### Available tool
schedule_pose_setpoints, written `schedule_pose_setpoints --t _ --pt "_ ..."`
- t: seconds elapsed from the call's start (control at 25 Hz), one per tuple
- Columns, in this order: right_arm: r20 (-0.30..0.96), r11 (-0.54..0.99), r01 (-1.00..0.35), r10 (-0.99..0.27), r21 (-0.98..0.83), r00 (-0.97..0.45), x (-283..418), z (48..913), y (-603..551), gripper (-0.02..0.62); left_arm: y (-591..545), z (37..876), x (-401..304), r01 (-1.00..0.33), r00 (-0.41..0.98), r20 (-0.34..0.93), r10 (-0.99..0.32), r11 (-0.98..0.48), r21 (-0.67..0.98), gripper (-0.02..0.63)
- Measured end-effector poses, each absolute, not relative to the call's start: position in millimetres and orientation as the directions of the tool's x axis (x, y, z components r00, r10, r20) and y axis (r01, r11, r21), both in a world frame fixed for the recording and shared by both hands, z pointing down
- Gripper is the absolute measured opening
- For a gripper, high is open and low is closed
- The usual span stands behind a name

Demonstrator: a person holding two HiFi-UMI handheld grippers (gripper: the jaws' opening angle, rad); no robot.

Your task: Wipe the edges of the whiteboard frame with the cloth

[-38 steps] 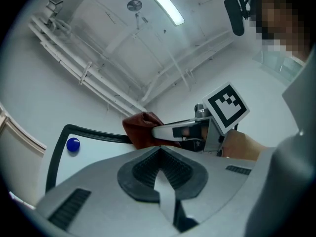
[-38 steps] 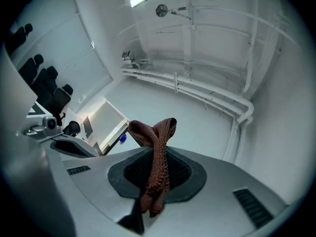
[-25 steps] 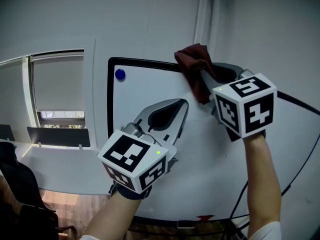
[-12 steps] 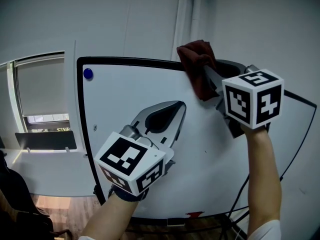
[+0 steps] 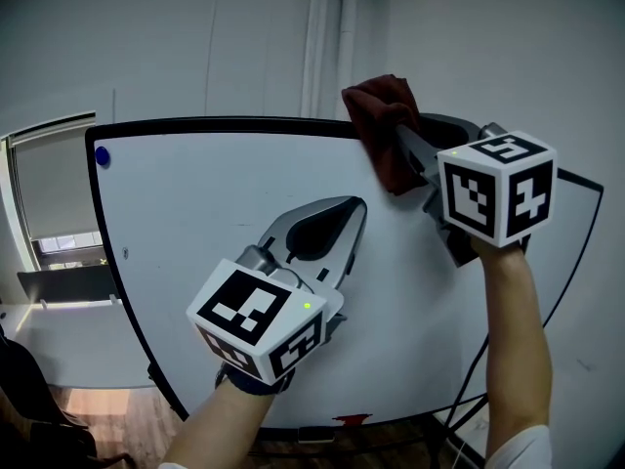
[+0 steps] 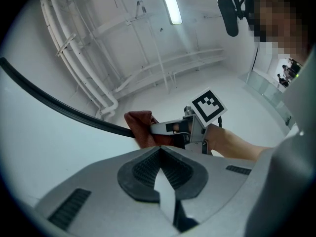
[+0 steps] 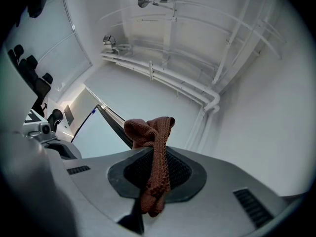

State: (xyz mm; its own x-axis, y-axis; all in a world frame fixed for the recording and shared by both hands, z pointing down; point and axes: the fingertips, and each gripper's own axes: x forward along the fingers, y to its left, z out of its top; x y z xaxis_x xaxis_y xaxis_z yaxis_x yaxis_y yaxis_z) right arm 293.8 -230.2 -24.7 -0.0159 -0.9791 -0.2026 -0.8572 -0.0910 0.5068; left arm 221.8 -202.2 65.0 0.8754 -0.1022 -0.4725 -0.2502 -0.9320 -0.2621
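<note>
Both closed: right tongs (image 5: 393, 147) pinch the cloth (image 5: 384, 113) at the whiteboard frame (image 5: 215, 122); left tongs (image 5: 355, 204) empty.

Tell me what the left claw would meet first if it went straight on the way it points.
Probably the cloth, clamped in the right claw at the whiteboard's top frame; it sits dead ahead of the shut left claw, though depth is unclear.
</note>
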Motion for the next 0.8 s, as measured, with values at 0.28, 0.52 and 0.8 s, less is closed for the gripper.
schedule_pose_setpoints --t 0.28,0.52,0.8 --pt "-0.212 -0.113 -0.863 -0.977 0.493 0.007 358.1 -26.2 -200.0 0.051 -171.8 65.0 279.1 -0.227 0.884 -0.461 -0.080 -0.935 -0.272 0.009" --pt "-0.218 -0.149 -0.866 -0.975 0.478 0.047 412.8 -27.9 -171.4 0.052 -147.1 65.8 324.7 -0.202 0.892 -0.449 -0.058 -0.938 -0.280 0.009" --pt "-0.228 -0.209 -0.857 -0.967 0.471 0.110 468.7 -29.4 -140.5 0.052 -122.1 68.0 370.3 -0.171 0.897 -0.441 -0.030 -0.944 -0.281 0.009"
